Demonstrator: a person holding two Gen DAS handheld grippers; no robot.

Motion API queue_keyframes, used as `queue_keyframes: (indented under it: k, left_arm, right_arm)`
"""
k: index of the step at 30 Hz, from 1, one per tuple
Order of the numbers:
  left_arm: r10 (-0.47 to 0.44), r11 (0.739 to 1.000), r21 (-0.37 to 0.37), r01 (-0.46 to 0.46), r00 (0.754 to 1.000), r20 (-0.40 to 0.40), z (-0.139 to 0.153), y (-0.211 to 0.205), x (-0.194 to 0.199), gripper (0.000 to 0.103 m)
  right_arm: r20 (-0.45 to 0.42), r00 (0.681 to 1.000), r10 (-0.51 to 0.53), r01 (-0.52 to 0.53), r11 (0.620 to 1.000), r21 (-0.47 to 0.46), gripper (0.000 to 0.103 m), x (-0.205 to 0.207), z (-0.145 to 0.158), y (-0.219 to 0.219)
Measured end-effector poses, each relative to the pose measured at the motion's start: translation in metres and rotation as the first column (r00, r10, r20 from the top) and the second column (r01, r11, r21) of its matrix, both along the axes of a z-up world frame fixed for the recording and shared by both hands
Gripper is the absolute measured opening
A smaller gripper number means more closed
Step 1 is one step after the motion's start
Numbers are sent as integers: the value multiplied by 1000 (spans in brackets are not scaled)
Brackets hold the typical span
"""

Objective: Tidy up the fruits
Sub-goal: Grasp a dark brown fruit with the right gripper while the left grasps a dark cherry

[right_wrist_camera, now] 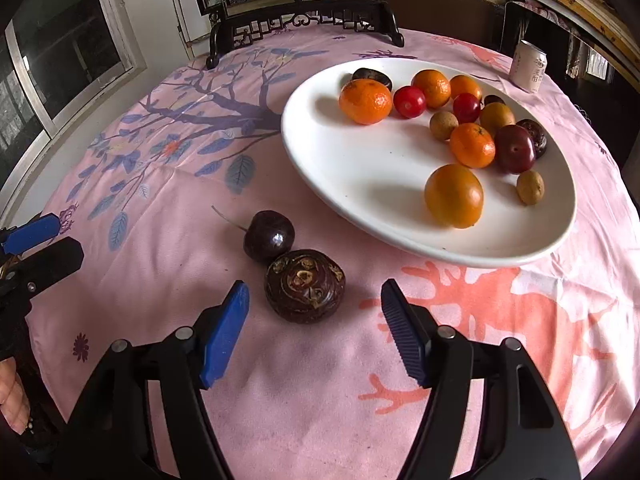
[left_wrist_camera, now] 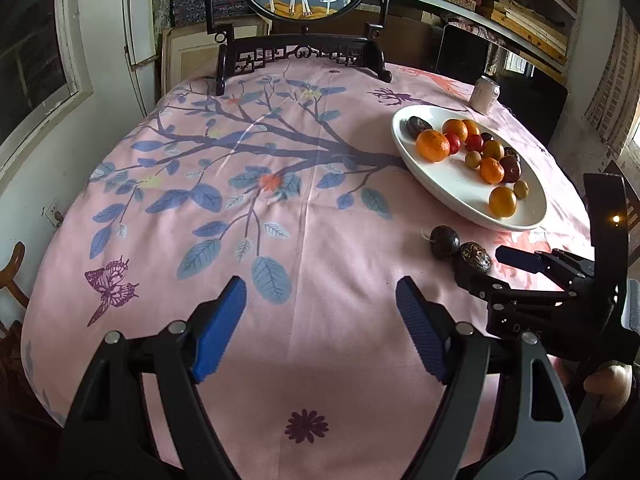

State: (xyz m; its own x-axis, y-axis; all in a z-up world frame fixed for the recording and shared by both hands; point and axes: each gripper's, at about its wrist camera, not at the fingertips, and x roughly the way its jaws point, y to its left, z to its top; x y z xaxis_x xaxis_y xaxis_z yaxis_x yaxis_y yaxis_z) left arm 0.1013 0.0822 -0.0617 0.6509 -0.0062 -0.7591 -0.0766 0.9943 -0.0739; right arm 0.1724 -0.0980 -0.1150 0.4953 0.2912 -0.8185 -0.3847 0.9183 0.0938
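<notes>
Right gripper [right_wrist_camera: 314, 322]: spread wide, empty, lined up on water chestnut [right_wrist_camera: 305, 285].
Left gripper [left_wrist_camera: 322, 322]: released, idle.
Chestnut, cherry [right_wrist_camera: 269, 241]: touching, beside plate [right_wrist_camera: 340, 184], table's right edge.

We see soft, even daylight in both views, bright enough to show colour clearly. It appears to come mostly from the window [right_wrist_camera: 68, 52] at the left, since the fruits on the white plate [right_wrist_camera: 360, 184] cast soft shadows toward the left and front. A small highlight glints on the dark cherry [right_wrist_camera: 269, 241], and the tablecloth [left_wrist_camera: 240, 208] shows a faint sheen along its creases. Both fisheye pictures bend strongly at the edges, with dark vignetted corners. Focus is sharp at the centre; the shelves [left_wrist_camera: 520, 8] in the background look softer. We notice no motion blur.
</notes>
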Motion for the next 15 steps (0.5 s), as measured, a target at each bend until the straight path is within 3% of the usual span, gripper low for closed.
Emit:
queue_keyframes:
  k: [2, 3, 4, 9, 15]
  left_arm:
    - [1, 1000, -1, -1, 1000, -2, -1, 0, 1, 79]
    - [2, 1000, 0, -2, 1000, -3, -1, 0, 1, 79]
    - [0, 1000, 1, 0, 1000, -4, -1, 0, 1, 79]
    - [-29, 1000, 12, 29, 999, -29, -3, -15, 7, 79]
    - [-122, 991, 43, 125, 990, -73, -15, -67, 28, 79]
  right_arm:
    - [8, 1000, 6, -5, 999, -35, 65, 3, -5, 6]
    - [34, 999, 8, -6, 998, -65, 49, 1, -5, 9]
    - [45, 999, 30, -27, 997, -65, 41, -1, -4, 11]
    - [61, 998, 20, -17, 999, -36, 41, -19, 11, 0]
    - [111, 994, -23, 20, 999, 31, 41, -71, 31, -47]
